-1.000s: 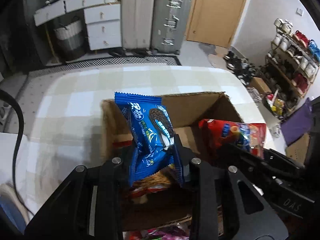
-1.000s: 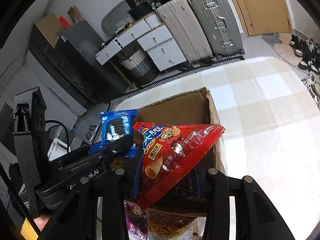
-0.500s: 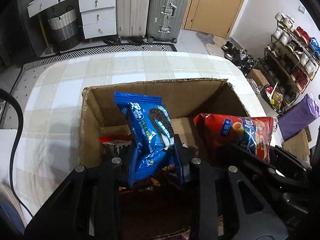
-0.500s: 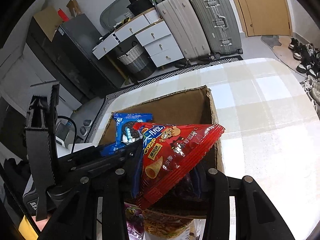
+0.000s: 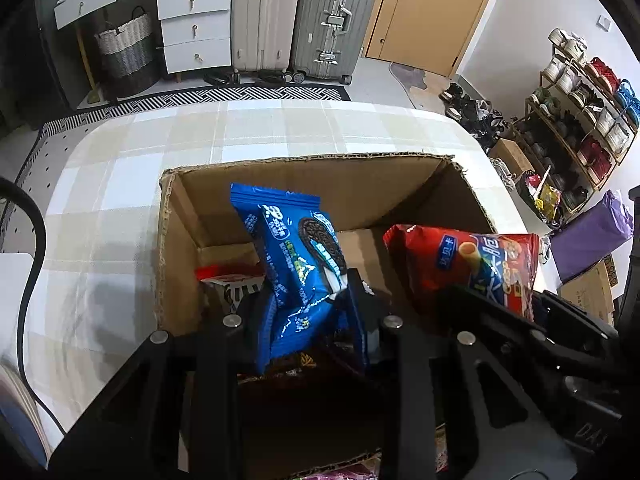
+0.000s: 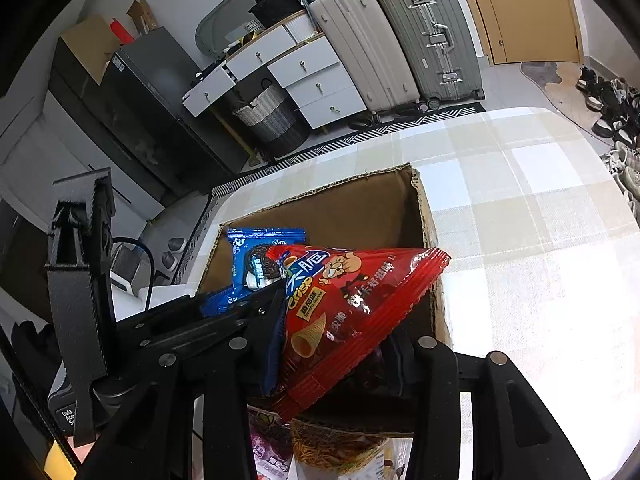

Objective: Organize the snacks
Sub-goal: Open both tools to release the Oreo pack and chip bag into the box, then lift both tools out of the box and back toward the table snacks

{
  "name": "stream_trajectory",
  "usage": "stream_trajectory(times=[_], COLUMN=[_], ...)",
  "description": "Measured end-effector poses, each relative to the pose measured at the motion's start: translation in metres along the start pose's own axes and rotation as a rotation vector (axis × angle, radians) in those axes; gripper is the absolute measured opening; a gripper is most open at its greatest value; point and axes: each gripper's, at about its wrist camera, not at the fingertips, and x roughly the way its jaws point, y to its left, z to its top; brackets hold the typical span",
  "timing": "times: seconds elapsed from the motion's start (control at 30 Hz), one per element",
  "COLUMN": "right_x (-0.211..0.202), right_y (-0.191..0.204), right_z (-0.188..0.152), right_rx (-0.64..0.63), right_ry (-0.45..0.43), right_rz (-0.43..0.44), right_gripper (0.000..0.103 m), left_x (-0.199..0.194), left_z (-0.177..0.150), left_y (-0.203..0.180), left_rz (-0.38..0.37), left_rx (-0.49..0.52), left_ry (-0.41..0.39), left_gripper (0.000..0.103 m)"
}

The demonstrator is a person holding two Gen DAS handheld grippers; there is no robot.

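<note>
Blue foil is pinched at its lower end by the left tongs (image 5: 308, 312), which are clamped on the cookie packet (image 5: 296, 272) at frame centre, over the open cardboard box (image 5: 304, 162). The red crisp bag (image 6: 344, 316) is gripped likewise by the right tongs (image 6: 336, 364) at lower centre, above the box's near right corner. Other snacks already lie inside; the box stands on the checked counter (image 6: 540, 200). A release from here could likely leave the red bag draped over the rim, since it overhangs the wall.
</note>
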Motion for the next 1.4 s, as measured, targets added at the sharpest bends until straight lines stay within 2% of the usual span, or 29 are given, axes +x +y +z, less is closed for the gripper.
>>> stream_trajectory(times=[0.2,0.53,0.63,0.7,0.8,0.87,0.93,1.03,1.1,1.17,1.3,1.4], right_x=[0.002,0.000,-0.002,-0.005,-0.009,-0.014,-0.022,-0.037,-0.052,-0.066,-0.093,-0.111], right_y=[0.000,-0.003,-0.003,-0.004,-0.003,-0.001,0.004,0.008,0.012,0.015,0.026,0.034], right_z=[0.004,0.003,0.003,0.002,0.001,-0.001,-0.003,-0.005,-0.008,-0.012,-0.029,-0.046], right_rx=[0.012,0.041,0.055,0.060,0.062,0.057,0.046,0.041,0.039,0.033,-0.009,-0.069], right_ry=[0.035,0.046,0.043,0.038,0.037,0.028,0.008,-0.030,-0.069,-0.100,-0.150,-0.188], right_rz=[-0.005,0.002,0.012,0.009,0.029,0.030,0.035,0.053,0.061,0.080,0.098,0.073], right_gripper=[0.044,0.047,0.047,0.047,0.048,0.048,0.050,0.059,0.073,0.078,0.082,0.082], left_x=[-0.005,-0.013,-0.017,-0.021,-0.030,-0.038,-0.047,-0.064,-0.080,-0.097,-0.142,-0.174], left_z=[-0.002,-0.003,-0.004,-0.004,-0.006,-0.008,-0.011,-0.015,-0.019,-0.025,-0.050,-0.071], left_y=[0.003,0.004,0.005,0.008,0.011,0.011,0.010,0.010,0.011,0.012,0.007,-0.001], left_rz=[-0.012,-0.018,-0.016,-0.028,-0.053,-0.040,-0.048,-0.061,-0.084,-0.092,-0.088,-0.047], left_rx=[-0.006,-0.009,-0.022,-0.042,-0.064,-0.069,-0.074,-0.087,-0.104,-0.114,-0.099,-0.071], left_ry=[0.001,0.012,0.015,0.014,0.001,-0.011,-0.020,-0.043,-0.065,-0.100,-0.196,-0.259], left_gripper=[0.028,0.029,0.041,0.059,0.069,0.074,0.076,0.078,0.078,0.078,0.082,0.082])
